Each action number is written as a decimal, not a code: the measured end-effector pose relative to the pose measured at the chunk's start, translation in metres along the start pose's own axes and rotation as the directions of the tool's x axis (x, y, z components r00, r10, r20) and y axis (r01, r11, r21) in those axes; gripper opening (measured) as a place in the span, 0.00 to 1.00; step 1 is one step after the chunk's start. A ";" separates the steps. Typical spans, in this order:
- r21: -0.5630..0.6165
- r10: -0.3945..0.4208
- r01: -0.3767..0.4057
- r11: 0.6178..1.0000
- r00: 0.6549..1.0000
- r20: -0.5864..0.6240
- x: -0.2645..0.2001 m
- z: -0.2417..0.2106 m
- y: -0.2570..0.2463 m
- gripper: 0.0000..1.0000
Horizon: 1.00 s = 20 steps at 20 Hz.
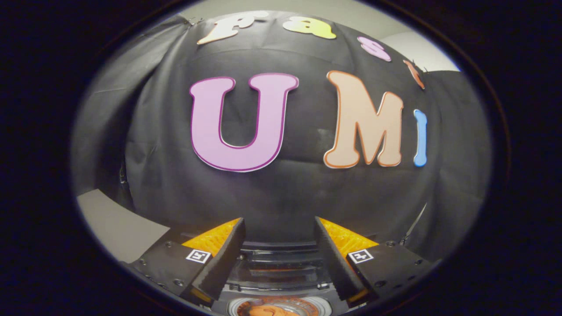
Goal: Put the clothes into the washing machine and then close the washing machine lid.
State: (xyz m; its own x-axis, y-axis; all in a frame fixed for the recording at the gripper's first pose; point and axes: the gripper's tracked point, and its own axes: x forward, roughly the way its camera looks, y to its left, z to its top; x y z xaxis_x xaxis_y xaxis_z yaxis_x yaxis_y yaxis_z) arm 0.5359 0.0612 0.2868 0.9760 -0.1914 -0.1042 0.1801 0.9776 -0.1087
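My gripper (279, 220) is open, its fingers wide apart with nothing between them, and it points at the black cloth wall. Low between the fingers lies the dark top of a small washing machine (277, 263). Nearer to me is its round, pale-rimmed opening (307, 307), and something orange (270, 310), apparently cloth, lies inside it. I cannot tell how the lid stands from here.
The black cloth wall (281, 193) stands close ahead, beyond the machine. A grey table surface (112, 224) runs along to the left of the left finger. A pale room wall (421, 48) shows above the cloth.
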 end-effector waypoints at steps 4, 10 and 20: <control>-0.021 0.013 -0.014 1.000 0.999 -0.037 0.036 -0.021 0.011 0.97; -0.024 0.046 -0.048 0.999 0.994 -0.098 0.045 -0.043 0.022 0.95; 0.027 0.104 -0.102 0.994 0.991 -0.079 -0.017 -0.054 0.016 0.96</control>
State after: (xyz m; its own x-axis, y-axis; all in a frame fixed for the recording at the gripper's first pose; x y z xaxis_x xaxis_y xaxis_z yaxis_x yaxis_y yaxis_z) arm 0.5153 0.0757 0.2338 0.9767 -0.0948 -0.1925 0.0826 0.9941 -0.0703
